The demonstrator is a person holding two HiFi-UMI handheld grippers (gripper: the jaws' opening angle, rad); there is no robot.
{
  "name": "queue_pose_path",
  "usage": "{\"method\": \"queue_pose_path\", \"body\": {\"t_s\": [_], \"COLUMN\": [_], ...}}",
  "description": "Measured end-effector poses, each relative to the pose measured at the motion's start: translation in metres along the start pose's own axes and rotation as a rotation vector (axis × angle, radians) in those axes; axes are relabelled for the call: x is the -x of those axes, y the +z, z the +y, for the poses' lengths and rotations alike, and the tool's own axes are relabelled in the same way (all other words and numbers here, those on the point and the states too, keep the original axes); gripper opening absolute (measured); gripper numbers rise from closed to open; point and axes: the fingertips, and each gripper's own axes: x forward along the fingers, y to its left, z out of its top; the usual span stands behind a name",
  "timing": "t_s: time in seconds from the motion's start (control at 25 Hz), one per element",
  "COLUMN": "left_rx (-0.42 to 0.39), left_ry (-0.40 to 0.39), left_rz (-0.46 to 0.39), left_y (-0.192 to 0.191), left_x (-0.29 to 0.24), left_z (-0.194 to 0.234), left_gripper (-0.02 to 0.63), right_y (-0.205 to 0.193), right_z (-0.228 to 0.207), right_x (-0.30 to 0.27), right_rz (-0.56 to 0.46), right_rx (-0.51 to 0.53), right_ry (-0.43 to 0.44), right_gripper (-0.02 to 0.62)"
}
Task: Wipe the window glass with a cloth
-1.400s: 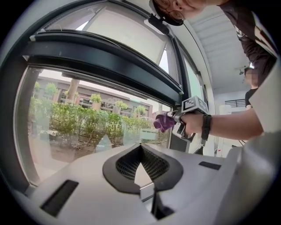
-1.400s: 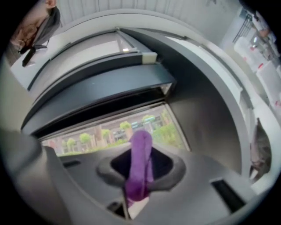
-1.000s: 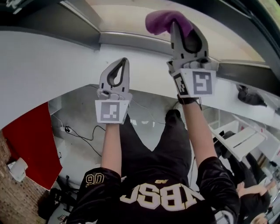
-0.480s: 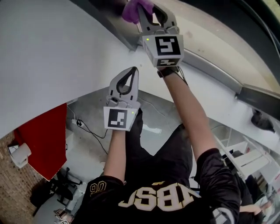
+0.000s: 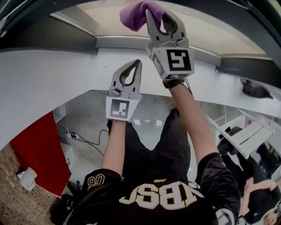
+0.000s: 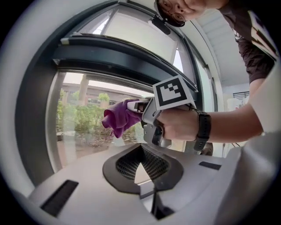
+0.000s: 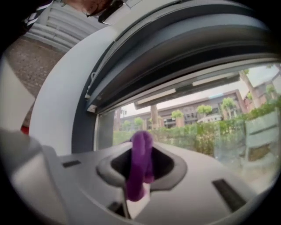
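One purple cloth point(image 7: 140, 163) sits pinched in the right hand-held gripper point(image 5: 148, 13), seemingly touching the window glass point(image 7: 199, 132).

Head view:
- Dark window frame point(image 5: 66, 37) ran across 12 o'clock, with a white wall point(image 5: 52, 83) below it.
- Red panel point(image 5: 37, 154) at 8 o'clock, and a brick wall point(image 5: 30, 202) just beside it toward 7.
- Grey floor point(image 5: 149, 116) at centre, with black cables point(image 5: 73, 135) lying on it toward 9.
- White rack point(image 5: 239, 134) at 4 o'clock.

Right gripper view:
- Daylight came through the window glass point(image 7: 197, 132).
- Outside were a green hedge point(image 7: 219, 132) and, behind it, a low building point(image 7: 193, 110) with trees.
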Motion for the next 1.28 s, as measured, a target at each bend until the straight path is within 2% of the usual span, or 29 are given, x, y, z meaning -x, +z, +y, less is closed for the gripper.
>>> {"method": "queue_pose_path", "body": {"t_s": [0.08,0.16,0.36,0.48,0.6,0.76,0.84,0.96,1.08,1.2,1.28], "left_rx": [-0.051,-0.063,-0.041,-0.03,-0.035,-0.058,-0.05,-0.024,-0.051,-0.047,-0.041], "left_ry": [-0.083,-0.142,-0.251,-0.303,-0.348,-0.351,-0.312,-0.225,-0.149,-0.038,0.016], "left_rz": [-0.02,-0.021,-0.073,-0.11,-0.153,-0.178,-0.168,-0.142,-0.093,-0.048,-0.037], "left_y": [0.002,-0.006,-0.016,-0.017,-0.018,-0.024,-0.029,-0.036,-0.049,-0.062,-0.067], "left_x": [-0.031,-0.056,-0.105,-0.125,-0.14,-0.14,-0.128,-0.104,-0.074,-0.036,-0.004], "left_z": [-0.048,-0.095,-0.196,-0.243,-0.275,-0.271,-0.248,-0.195,-0.132,-0.057,-0.01], "left_gripper": [0.017,0.017,0.017,0.017,0.017,0.017,0.017,0.017,0.017,0.017,0.017], "right_y": [0.002,0.003,-0.003,-0.013,-0.016,-0.026,-0.03,-0.033,-0.037,-0.036,-0.04], "right_z": [-0.049,-0.101,-0.241,-0.302,-0.336,-0.369,-0.364,-0.31,-0.215,-0.097,-0.019], "right_x": [0.034,0.07,0.167,0.207,0.233,0.262,0.261,0.228,0.168,0.099,0.058], "right_rz": [0.0,0.005,0.025,0.053,0.059,0.039,0.036,0.049,0.079,0.071,0.063], "right_rx": [0.013,0.02,-0.019,-0.011,-0.004,-0.125,-0.163,-0.164,-0.143,-0.077,-0.034], "right_ry": [-0.052,-0.11,-0.366,-0.461,-0.527,-0.663,-0.678,-0.587,-0.387,-0.13,0.01], "right_gripper": [0.083,0.083,0.083,0.083,0.083,0.083,0.083,0.083,0.083,0.083,0.083]}}
